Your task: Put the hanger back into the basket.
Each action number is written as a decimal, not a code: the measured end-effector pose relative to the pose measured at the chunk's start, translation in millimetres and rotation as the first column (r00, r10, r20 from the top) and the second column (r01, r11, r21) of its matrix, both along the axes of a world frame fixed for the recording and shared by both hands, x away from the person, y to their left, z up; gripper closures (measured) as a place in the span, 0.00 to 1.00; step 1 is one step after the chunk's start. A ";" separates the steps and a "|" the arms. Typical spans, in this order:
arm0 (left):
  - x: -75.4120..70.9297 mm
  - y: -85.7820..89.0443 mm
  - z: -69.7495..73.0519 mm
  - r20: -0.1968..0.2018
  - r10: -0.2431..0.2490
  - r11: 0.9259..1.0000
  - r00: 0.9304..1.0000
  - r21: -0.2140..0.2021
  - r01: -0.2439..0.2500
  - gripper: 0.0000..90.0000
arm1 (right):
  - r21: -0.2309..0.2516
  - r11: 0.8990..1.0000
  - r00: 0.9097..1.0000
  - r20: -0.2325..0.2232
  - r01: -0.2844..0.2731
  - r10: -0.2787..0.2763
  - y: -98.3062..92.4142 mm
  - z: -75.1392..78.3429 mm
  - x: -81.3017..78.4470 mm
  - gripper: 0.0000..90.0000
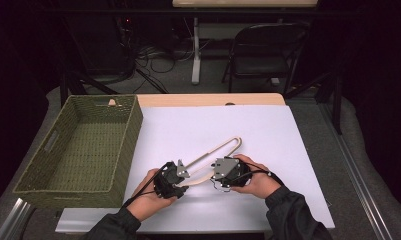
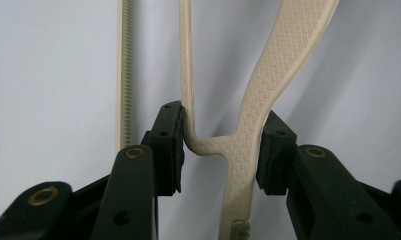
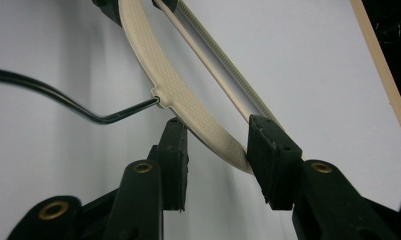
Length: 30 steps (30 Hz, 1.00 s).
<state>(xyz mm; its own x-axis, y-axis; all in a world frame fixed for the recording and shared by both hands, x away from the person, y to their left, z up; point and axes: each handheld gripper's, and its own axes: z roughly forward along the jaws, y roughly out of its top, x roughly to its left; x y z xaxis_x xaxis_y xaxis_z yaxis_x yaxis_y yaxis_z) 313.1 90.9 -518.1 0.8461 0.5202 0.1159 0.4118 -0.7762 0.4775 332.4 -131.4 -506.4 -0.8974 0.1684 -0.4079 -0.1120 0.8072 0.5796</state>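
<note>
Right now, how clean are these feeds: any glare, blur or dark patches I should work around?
High view: white table evenly lit with no glare, the room beyond nearly black, soft shadows under both grippers. Left gripper view: cream hanger sharp, black jaws keep their detail. Right gripper view: hanger arm and its dark hook sharp, jaws slightly soft near the lens.

I see surface (image 1: 268,130): white sheet over pale wood, centre frame | on it: green woven basket (image 1: 78,150) at left edge | cream plastic hanger (image 1: 213,155) lying lower centre of sheet
</note>
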 end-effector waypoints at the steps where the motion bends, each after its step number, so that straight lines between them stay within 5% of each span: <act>1: 0.1 0.0 0.1 -0.001 0.002 1.000 1.000 0.001 -0.002 0.68 | 0.006 1.000 1.000 0.000 0.004 -0.004 -0.2 0.7 0.9 0.66; 4: 0.8 0.9 1.0 -0.007 0.010 1.000 1.000 -0.005 -0.010 0.69 | 0.027 0.998 0.999 -0.003 0.052 -0.052 -6.5 5.7 1.2 0.55; 9: 5.7 4.5 5.8 -0.044 0.029 0.999 0.999 -0.024 -0.030 0.69 | 0.086 0.990 0.993 0.026 0.116 -0.119 -27.4 21.9 0.6 0.52; 11: 8.0 5.7 7.9 -0.056 0.038 0.999 0.998 -0.031 -0.040 0.70 | 0.142 0.977 0.985 0.046 0.158 -0.166 -43.2 30.8 0.1 0.51; 15: 13.5 9.5 13.1 -0.070 0.061 0.997 0.996 -0.036 -0.063 0.72 | 0.176 0.956 0.967 0.055 0.237 -0.250 -68.7 39.4 -1.0 0.50; 17: 17.5 13.2 16.6 -0.076 0.084 0.995 0.994 -0.042 -0.087 0.76 | 0.205 0.938 0.952 0.064 0.281 -0.299 -85.3 38.9 -3.9 0.50; 23: 33.5 25.2 25.6 -0.055 0.163 0.986 0.985 -0.029 -0.164 0.92 | 0.219 0.919 0.934 0.068 0.328 -0.350 -100.7 30.7 -8.3 0.50; 30: 56.9 41.3 28.5 -0.111 0.199 0.976 0.974 -0.068 -0.207 0.94 | 0.227 0.909 0.926 0.064 0.350 -0.373 -104.9 21.7 -8.4 0.50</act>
